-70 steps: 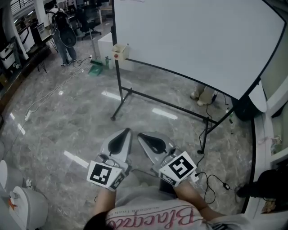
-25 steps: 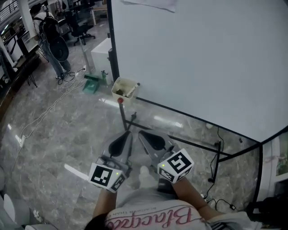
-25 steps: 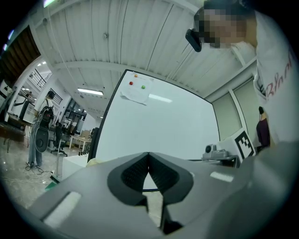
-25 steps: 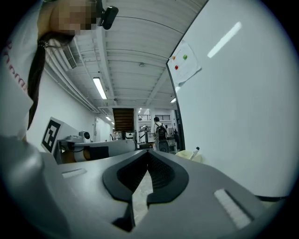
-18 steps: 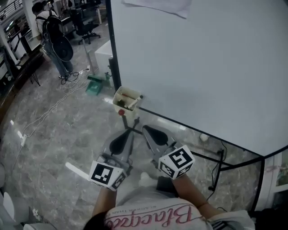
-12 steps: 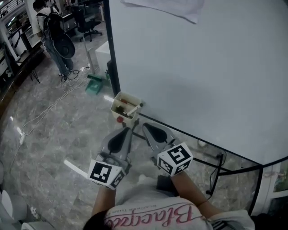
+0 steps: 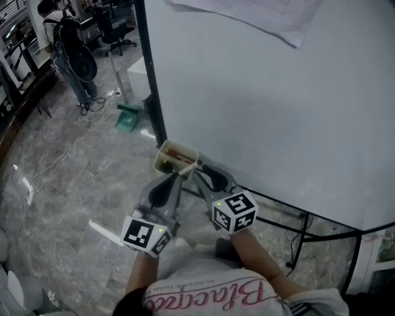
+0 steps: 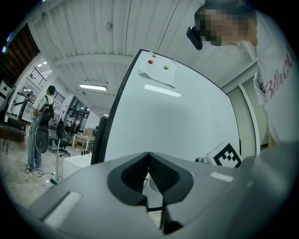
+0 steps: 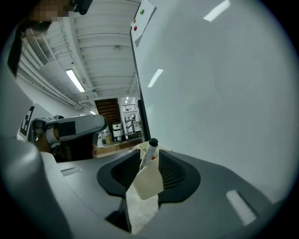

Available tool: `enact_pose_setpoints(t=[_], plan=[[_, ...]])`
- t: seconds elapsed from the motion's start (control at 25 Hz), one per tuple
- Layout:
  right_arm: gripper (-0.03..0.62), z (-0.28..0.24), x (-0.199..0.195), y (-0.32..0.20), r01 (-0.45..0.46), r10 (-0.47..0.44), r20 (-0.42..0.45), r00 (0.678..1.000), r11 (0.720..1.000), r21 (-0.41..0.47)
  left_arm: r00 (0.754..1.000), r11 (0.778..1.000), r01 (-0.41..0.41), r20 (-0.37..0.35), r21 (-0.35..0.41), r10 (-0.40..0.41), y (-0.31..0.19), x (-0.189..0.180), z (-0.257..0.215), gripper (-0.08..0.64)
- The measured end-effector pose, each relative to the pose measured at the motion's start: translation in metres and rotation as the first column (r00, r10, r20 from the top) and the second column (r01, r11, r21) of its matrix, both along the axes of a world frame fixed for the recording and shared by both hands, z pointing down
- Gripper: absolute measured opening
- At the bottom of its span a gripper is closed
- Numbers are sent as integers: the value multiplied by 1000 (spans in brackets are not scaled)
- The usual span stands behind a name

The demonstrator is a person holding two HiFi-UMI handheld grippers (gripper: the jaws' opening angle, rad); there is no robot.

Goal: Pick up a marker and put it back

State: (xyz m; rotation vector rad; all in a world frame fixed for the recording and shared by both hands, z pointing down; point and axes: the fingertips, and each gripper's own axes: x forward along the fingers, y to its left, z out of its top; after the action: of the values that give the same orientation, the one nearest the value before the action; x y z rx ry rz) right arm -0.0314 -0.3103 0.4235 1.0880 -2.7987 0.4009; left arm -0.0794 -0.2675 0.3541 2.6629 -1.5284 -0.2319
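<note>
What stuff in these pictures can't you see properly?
- The marker, right gripper view: the cream box wall hides its lower part.
- Inside the box, head view: too small to count what it holds.
- The paper on the whiteboard, head view: cut off by the top edge.
- Most of the floor, left gripper view: the shut left gripper covers it with its body.

Left gripper (image 7: 174, 179), jaws together, is hovering beside the marker box (image 7: 160, 162); right gripper (image 7: 201, 170) jaws are opening, a marker (image 9: 148, 151) between them.

Cream tray (image 7: 159, 162) on whiteboard (image 7: 259, 92), markers (image 7: 179, 152) inside
</note>
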Motion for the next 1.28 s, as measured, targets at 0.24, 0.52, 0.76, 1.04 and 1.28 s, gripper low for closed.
enact_pose_setpoints(t=[0.24,0.52,0.76,1.04,1.28], plan=[[98,0,-13,-16,3,-3,0,1000,1000,8,1000,1000,-17,2,-5,17,-17,-6,2,-2],[78,-16,-34,-18,63,-66,37,997,995,71,1000,1000,0,-4,10,0,-22,-19,-3,-2],[71,-53,-41,-4,103,-120,92,988,980,171,1000,999,19,-17,37,-19,-22,-30,-13,-2],[70,-110,-23,18,77,-110,80,991,936,344,999,996,-8,-33,90,11,-24,-23,-30,-2],[71,-124,-9,26,49,-90,87,992,920,389,1000,988,0,27,154,-4,-23,-14,-40,-3]])
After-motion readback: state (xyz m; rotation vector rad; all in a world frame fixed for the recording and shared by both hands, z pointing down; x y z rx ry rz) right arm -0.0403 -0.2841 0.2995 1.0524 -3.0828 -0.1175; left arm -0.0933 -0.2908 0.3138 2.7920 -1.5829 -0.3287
